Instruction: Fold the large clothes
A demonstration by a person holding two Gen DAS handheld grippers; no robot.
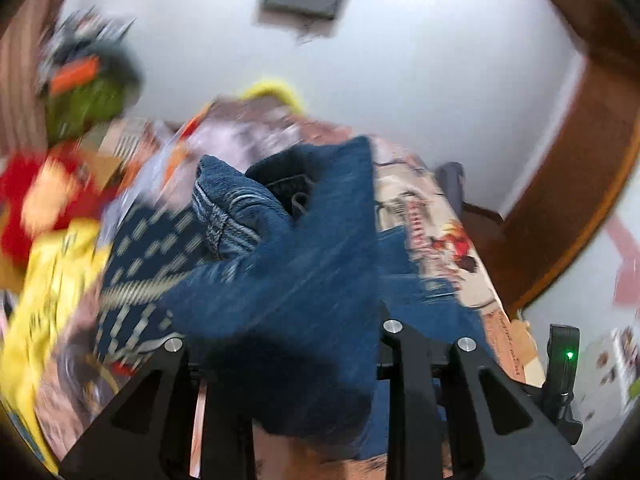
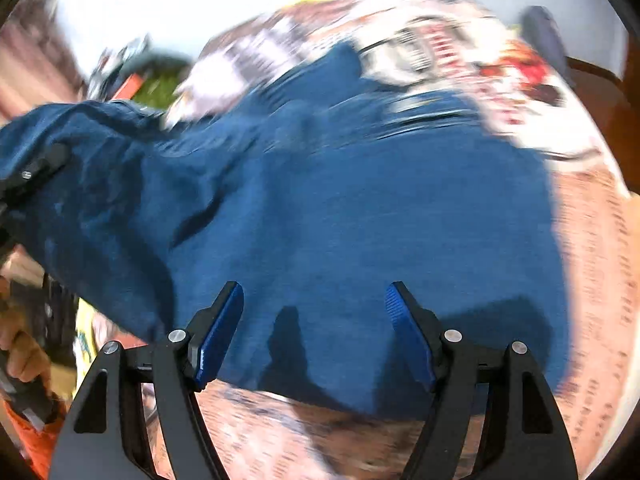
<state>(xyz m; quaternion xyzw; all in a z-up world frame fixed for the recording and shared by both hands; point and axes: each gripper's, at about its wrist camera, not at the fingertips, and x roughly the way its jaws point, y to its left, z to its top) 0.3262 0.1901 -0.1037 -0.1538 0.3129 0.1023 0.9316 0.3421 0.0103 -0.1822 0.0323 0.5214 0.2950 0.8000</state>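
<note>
A pair of blue jeans (image 2: 360, 208) lies across a printed bedsheet (image 2: 592, 240). My left gripper (image 1: 288, 344) is shut on a fold of the jeans (image 1: 304, 272) and lifts it above the bed; the cloth covers its fingertips. In the right wrist view the left gripper (image 2: 36, 176) shows at the left edge, holding the raised denim. My right gripper (image 2: 316, 320) is open and empty, its blue pads (image 2: 218, 340) just above the jeans' near hem. Both views are motion-blurred.
A pile of clothes lies at the left: a navy patterned cloth (image 1: 152, 248), a yellow garment (image 1: 52, 292), a red one (image 1: 40, 200). A white wall (image 1: 360, 72) and a wooden door frame (image 1: 568, 184) stand behind the bed.
</note>
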